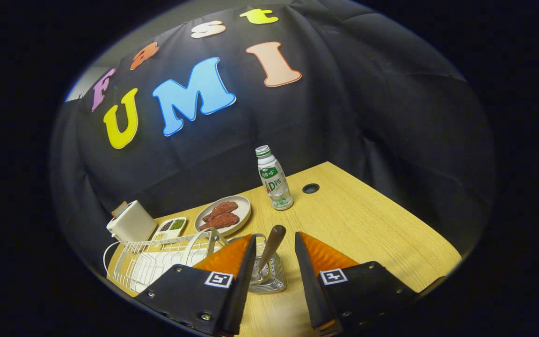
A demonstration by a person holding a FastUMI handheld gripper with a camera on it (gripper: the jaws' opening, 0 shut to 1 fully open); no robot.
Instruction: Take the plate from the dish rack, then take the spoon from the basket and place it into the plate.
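Gripper (275, 245) jaws spread, straddling brown-handled spoon (272, 243) upright in perforated metal basket (269, 278) beside white wire dish rack (157, 260); aligned for pinch.

My gripper (275, 243) hangs tilted down over the spoon (269, 250), my fingers (232, 262) spread wide apart, one on either side of its upright handle, neither one touching it.
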